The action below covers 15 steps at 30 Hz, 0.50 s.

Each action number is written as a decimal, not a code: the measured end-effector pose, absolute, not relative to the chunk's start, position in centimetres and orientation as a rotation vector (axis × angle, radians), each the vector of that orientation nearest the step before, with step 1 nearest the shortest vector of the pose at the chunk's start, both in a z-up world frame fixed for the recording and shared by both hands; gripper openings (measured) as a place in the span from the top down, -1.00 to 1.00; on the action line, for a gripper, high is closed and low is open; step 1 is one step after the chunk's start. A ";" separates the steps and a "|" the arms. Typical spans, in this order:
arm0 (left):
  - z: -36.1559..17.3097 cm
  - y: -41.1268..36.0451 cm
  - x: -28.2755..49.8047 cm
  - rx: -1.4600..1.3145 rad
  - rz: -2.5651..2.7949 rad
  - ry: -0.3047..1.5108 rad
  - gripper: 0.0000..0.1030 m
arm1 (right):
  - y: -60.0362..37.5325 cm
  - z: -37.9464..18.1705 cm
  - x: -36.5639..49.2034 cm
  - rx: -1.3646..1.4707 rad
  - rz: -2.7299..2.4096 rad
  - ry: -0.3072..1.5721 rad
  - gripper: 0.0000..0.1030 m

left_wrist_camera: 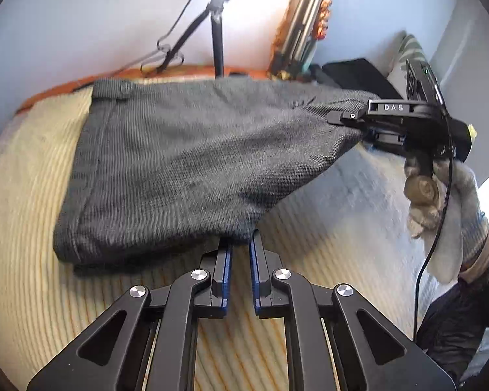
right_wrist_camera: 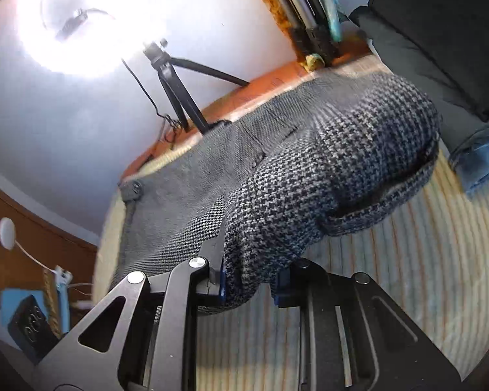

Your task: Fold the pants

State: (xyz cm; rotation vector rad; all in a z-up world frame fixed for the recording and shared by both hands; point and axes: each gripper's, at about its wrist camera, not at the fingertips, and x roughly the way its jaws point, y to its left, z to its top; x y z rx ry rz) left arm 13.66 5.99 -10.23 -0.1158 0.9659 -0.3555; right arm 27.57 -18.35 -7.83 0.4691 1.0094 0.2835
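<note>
Clearly "DAS" on right gripper (left_wrist_camera: 337,118), clamping pants (left_wrist_camera: 179,163)

White letters "DAS" stand on the black body of the right gripper (left_wrist_camera: 345,118), at three o'clock in the left wrist view. No other text is legible.

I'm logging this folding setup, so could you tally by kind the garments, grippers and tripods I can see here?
Grey houndstooth pants: 1
Grippers, left gripper and right gripper, both clamped on the pants: 2
Black tripod by the wall: 1
Folded clothes in a dark pile on the striped mat: count cannot tell
Total counted: 4
</note>
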 end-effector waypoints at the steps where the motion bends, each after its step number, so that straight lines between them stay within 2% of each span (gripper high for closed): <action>1: -10.8 5.8 13.7 -0.102 -0.361 0.988 0.85 | -18.3 -8.7 27.5 0.449 0.254 1.041 0.60; 3: -11.5 5.7 13.1 -0.065 -0.374 1.015 0.85 | -18.4 -10.3 27.6 0.451 0.230 1.093 0.58; 7: -10.5 6.2 11.8 -0.061 -0.384 1.008 0.84 | -19.9 -11.4 27.3 0.497 0.271 1.130 0.42; 11: -6.7 6.9 11.0 -0.117 -0.403 0.910 0.83 | -22.0 -10.4 26.4 0.534 0.272 1.081 0.12; 13: -4.6 6.7 11.6 -0.138 -0.399 0.845 0.82 | -23.0 -10.1 26.0 0.548 0.252 1.054 0.08; 15: -3.5 6.4 12.6 -0.147 -0.361 0.796 0.59 | -23.9 -10.3 25.9 0.595 0.240 1.043 0.07</action>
